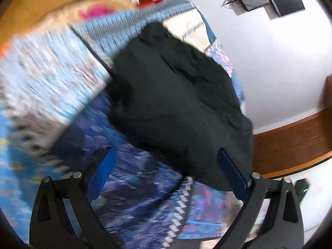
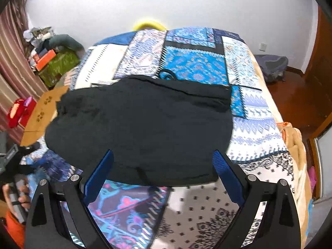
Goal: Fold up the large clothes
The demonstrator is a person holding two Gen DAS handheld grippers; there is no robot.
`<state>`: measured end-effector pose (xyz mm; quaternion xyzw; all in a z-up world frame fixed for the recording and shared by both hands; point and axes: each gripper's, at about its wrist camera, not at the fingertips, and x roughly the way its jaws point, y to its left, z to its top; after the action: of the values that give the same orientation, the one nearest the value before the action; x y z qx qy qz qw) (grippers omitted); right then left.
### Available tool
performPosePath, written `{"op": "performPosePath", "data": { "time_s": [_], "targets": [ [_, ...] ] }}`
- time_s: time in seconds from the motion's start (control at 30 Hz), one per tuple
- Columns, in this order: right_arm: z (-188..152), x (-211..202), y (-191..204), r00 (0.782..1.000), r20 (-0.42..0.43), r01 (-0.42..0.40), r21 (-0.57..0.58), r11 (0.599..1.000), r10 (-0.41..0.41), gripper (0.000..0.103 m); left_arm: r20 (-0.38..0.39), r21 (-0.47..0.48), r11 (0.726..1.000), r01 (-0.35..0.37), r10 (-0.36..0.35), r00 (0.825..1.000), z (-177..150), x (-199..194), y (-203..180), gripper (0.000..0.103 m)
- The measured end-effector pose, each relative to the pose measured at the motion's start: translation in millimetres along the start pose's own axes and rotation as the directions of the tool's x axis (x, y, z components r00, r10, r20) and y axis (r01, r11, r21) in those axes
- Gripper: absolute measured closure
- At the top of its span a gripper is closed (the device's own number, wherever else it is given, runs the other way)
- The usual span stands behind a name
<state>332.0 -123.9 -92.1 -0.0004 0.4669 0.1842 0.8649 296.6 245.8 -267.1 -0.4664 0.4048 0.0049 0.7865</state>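
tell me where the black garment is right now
In the right wrist view the black garment lies bunched across the middle of the patchwork bedspread, just ahead of the open right gripper, its left edge near a cardboard sheet.

A bed (image 2: 255, 124) fills the middle of the room, covered by a patchwork quilt (image 2: 193, 62) of blue, white and purple patterned panels. A black garment (image 2: 145, 120) lies spread across the near half of the quilt, its near edge close to the foot of the bed. A beige blanket (image 2: 296, 143) hangs along the bed's right edge.
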Motion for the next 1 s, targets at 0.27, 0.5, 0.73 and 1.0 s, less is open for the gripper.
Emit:
{"op": "performPosePath", "data": {
  "time_s": [0.27,0.5,0.73,1.0],
  "targets": [
    [-5,9,28,1.000,0.002,0.002,-0.076,0.997,-0.002,0.008,0.055,-0.069,0.998,-0.007,0.011,0.998,19,48,-6,0.011],
    [-14,12,42,1.000,-0.011,0.023,-0.134,0.991,-0.025,0.008,0.203,-0.060,0.980,-0.189,0.198,0.959,15,61,-33,0.036],
    [-15,0,55,1.000,0.002,0.028,-0.157,0.987,-0.028,0.008,0.296,0.106,0.946,-0.306,0.263,0.918,10,19,-87,0.058],
    [-5,-9,86,0.995,0.029,-0.091,-0.101,0.991,0.094,0.008,0.550,0.276,0.866,-0.417,0.213,0.807,-29,-90,-141,0.063]
  ]
}}
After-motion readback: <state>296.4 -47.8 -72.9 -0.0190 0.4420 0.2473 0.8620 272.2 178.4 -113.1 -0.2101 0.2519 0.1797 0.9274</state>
